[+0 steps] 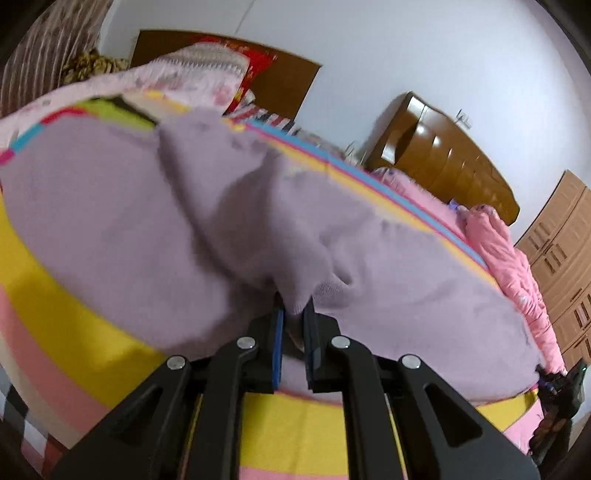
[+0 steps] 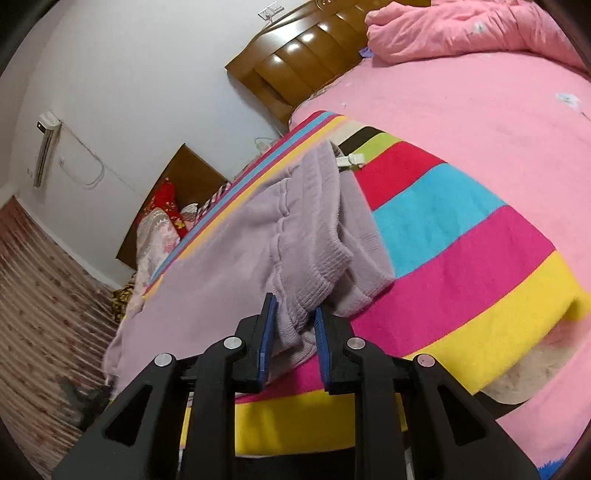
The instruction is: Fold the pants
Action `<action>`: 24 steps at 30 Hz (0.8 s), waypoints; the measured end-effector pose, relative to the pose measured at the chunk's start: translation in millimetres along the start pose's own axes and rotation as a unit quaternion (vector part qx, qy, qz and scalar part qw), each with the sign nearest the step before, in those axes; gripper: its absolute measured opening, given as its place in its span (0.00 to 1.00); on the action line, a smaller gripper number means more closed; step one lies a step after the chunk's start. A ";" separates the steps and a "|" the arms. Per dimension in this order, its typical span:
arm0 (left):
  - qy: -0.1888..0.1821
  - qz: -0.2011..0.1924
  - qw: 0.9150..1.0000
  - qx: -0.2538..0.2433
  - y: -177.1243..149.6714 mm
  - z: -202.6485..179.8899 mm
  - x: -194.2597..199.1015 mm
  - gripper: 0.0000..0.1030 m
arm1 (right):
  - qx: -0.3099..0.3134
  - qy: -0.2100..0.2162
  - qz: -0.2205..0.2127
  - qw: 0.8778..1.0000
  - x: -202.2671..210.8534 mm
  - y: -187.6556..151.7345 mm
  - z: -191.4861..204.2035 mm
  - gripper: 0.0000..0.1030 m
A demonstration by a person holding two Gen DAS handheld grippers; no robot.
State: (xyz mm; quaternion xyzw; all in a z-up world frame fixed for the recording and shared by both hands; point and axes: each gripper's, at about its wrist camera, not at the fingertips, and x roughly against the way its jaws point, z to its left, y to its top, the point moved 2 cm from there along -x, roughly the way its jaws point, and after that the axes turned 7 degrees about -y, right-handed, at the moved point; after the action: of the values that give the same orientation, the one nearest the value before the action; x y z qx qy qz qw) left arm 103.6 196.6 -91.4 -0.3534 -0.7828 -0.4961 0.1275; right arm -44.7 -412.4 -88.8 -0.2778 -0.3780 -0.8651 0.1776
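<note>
Bedroom w/ white walls; a bed carries a striped blanket [image 2: 461,236] in yellow, magenta, blue, red and lime bands over a pink sheet [image 2: 480,92]. Wooden headboard [image 2: 306,55] sits at approx 12 o'clock in the right wrist view, w/ a rumpled pink quilt [image 2: 461,29] at 1 o'clock just beside it. AC unit [image 2: 46,147] on the wall at 9 o'clock, patterned curtain below it at 8.

Lilac knit pants [image 1: 166,221] lie spread on the striped blanket, filling the centre of the left wrist view from 9 to 4 o'clock. Fabric is bunched into ridges toward the middle.

Left gripper [image 1: 294,314], at 6 o'clock in its own view, is closed nearly all the way, its blue pads pinching a tuck of the lilac cloth, which rises from between them.

Right gripper [image 2: 294,314], also at 6 o'clock in its view, is clamped narrow on the ribbed waistband [image 2: 310,266]; a gathered fold of it sits squeezed between the pads. Waist end runs away from it toward 12 o'clock, w/ a second layer lying beside it at 1 o'clock. Small white clip-like item [image 2: 351,160] rests on the blanket at the far end of the pants; can't tell what it is.

Wooden wardrobe [image 1: 565,251] at 3 o'clock in the left view.
</note>
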 end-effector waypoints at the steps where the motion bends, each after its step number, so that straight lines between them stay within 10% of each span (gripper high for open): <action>1: -0.004 -0.004 1.000 0.005 -1.0 1.8 0.8 0.10 | 0.009 -0.008 0.001 1.000 -0.6 0.9 3.7 0.19; 12: 0.000 -0.046 0.999 -0.007 12.2 -11.8 24.3 0.10 | 0.010 0.018 -0.016 1.000 13.8 4.5 19.5 0.19; 17: 0.006 -0.007 1.000 0.017 -3.7 8.4 0.3 0.11 | -0.016 0.010 0.004 1.000 -1.9 -6.4 -5.7 0.16; 19: 0.002 -0.014 1.000 0.010 -5.4 8.8 4.4 0.15 | -0.004 0.004 0.009 1.000 2.8 -4.3 -0.9 0.26; 21: 0.019 -0.015 1.000 0.001 -1.8 6.4 12.2 0.36 | 0.012 -0.034 0.007 0.999 14.0 0.7 3.3 0.66; 24: 0.066 -0.052 0.996 -0.002 8.1 8.7 39.5 0.59 | 0.029 -0.073 -0.047 0.996 44.9 11.3 5.7 0.73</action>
State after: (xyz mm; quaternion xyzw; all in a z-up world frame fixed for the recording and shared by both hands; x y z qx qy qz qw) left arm 82.0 223.1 -68.2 -0.2792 -0.7886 -0.5262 0.1525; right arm -72.1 -419.8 -51.7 -0.3167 -0.4274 -0.8386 0.1172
